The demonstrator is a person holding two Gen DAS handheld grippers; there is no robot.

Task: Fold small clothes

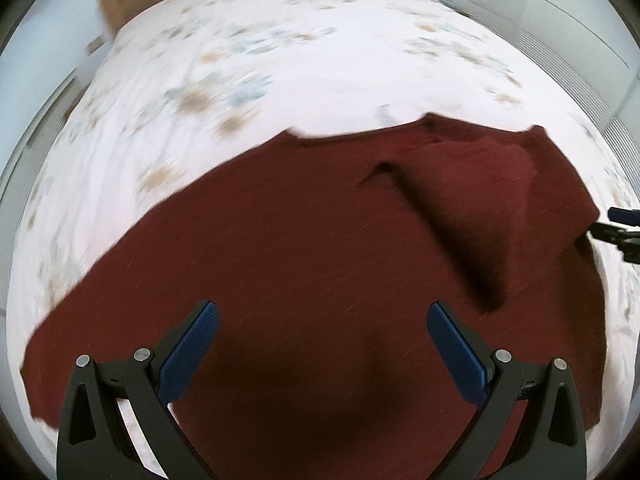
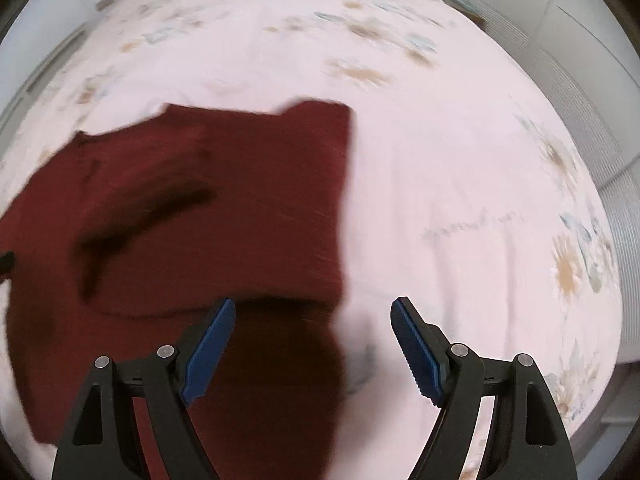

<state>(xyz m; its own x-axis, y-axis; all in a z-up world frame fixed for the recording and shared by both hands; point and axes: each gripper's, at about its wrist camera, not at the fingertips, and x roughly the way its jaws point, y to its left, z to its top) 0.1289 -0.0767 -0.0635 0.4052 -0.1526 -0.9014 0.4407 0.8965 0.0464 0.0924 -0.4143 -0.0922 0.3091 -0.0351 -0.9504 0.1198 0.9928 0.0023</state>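
A dark red garment (image 1: 304, 248) lies spread on the floral bedspread (image 1: 240, 60), with its right side folded over into a raised crease. My left gripper (image 1: 323, 312) is open and empty, hovering above the garment's middle. The garment also shows in the right wrist view (image 2: 224, 208), with its right part folded over. My right gripper (image 2: 313, 307) is open and empty, over the garment's right edge where it meets the bedspread (image 2: 460, 180). The right gripper's tip (image 1: 622, 224) shows at the far right of the left wrist view.
A wooden headboard (image 1: 120, 0) stands at the far end of the bed. White wardrobe fronts (image 1: 560, 12) and a ribbed panel run along the right side. Both views are blurred by motion.
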